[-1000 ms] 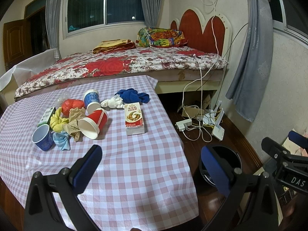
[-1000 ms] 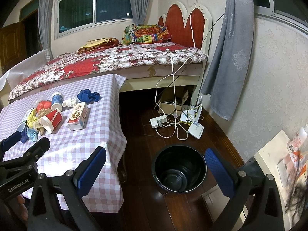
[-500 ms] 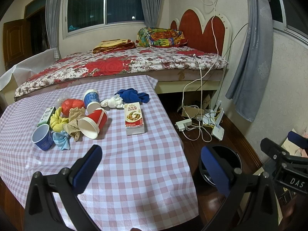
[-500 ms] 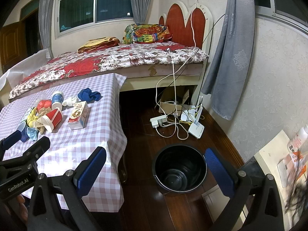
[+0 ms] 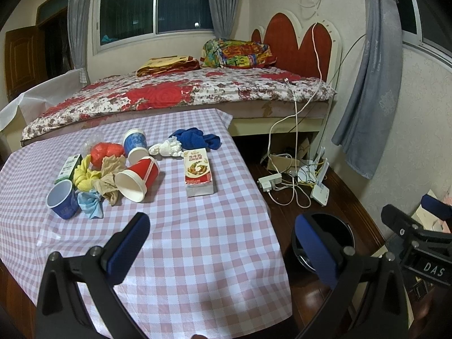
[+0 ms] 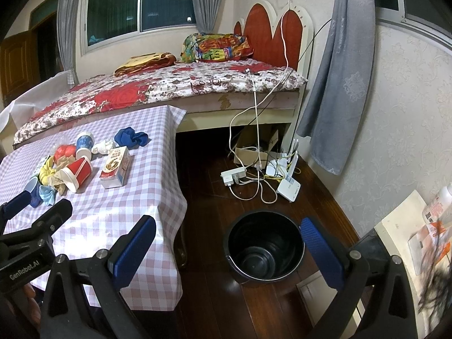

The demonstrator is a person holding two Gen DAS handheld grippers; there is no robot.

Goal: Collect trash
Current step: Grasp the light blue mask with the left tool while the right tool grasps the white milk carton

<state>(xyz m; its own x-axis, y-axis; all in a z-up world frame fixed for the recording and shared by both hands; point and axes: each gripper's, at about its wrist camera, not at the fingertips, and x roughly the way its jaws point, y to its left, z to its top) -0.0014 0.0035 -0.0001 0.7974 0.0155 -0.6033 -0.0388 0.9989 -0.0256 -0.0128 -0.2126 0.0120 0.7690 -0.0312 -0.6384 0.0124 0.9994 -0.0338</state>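
Grippers first: left gripper (image 5: 221, 243) hangs over the near edge of the checked table (image 5: 197, 254), blue pads spread wide, nothing between them; right gripper (image 6: 227, 244) is off the table's right side above the floor, pads also spread wide and empty, with the black bucket (image 6: 264, 250) seen between them on the dark wood floor (image 6: 209, 296), bucket interior looks empty. Trash sits in a cluster on the far-left part of the table, well apart from both grippers: blue paper cup (image 5: 62, 199) upright at the near left, light blue crumpled wrapper (image 5: 91, 202) just beside it, red paper cup (image 5: 138, 177) on its side with mouth facing the camera, tan crumpled paper (image 5: 108, 176) and yellow crumpled piece (image 5: 83, 174) touching, green-white carton (image 5: 69, 167) behind them. Flat snack box (image 5: 198, 171) lies alone to the right of the cluster. Further back: red plastic bag (image 5: 108, 151), second blue cup (image 5: 135, 142), white crumpled tissue (image 5: 166, 149), blue cloth (image 5: 196, 138) near the far edge. On the floor beyond the bucket, power strip (image 6: 234, 175) with tangled white cables and a white router (image 6: 288, 188). Bed (image 5: 169, 93) with floral cover behind the table, window (image 5: 155, 8) beyond.
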